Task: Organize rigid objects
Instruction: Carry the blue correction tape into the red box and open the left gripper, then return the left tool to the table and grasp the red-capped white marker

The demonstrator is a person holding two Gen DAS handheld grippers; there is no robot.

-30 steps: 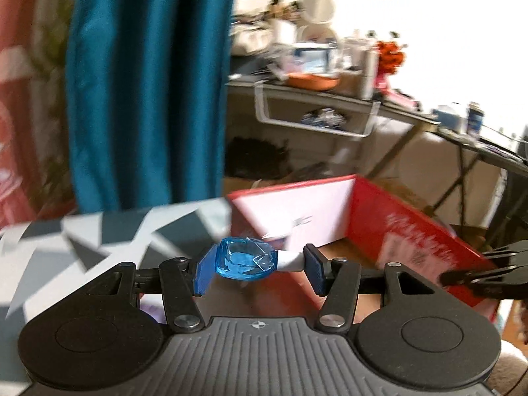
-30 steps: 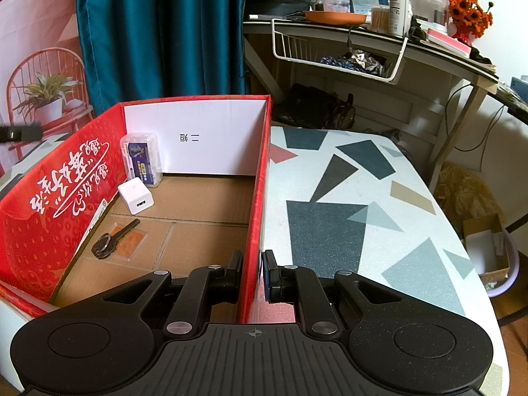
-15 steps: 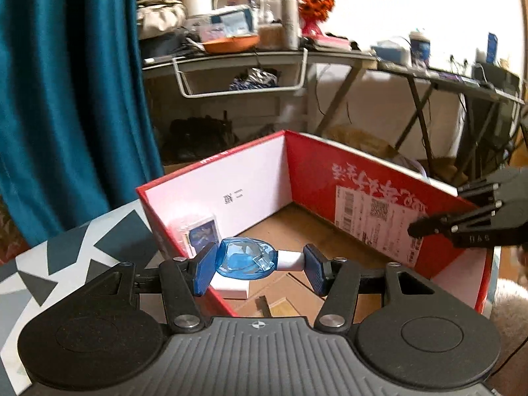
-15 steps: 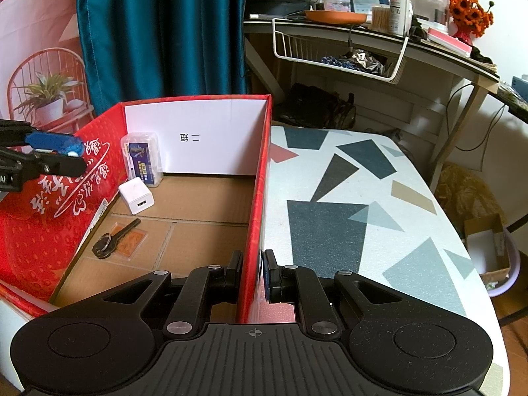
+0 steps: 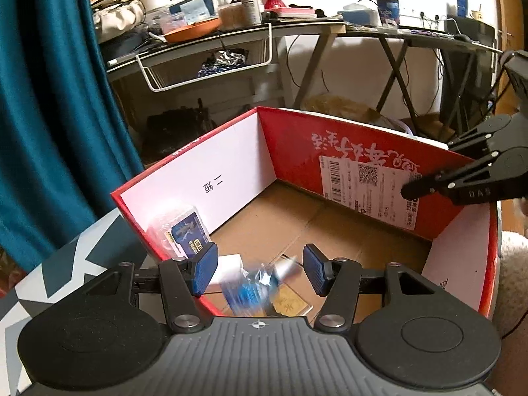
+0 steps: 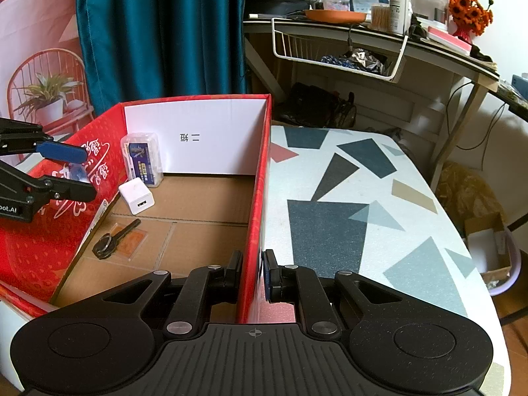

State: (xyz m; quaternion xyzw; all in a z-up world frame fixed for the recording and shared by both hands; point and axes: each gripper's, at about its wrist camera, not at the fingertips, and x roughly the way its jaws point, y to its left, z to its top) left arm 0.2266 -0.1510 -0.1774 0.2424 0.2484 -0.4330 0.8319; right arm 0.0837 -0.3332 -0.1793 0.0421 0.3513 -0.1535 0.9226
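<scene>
blue object [image 5: 250,288]: blurred | left tool [image 5: 257,269]: open | right tool [image 6: 252,275]: clamps box wall [image 6: 254,231]

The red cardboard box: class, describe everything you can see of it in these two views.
The red cardboard box is open-topped, red with white script and strawberry print, with a plain brown floor, one white inner end wall and a shipping label on a side wall. It sits on the patterned table. The right gripper is shut on its near wall; the left gripper is open above it.
</scene>
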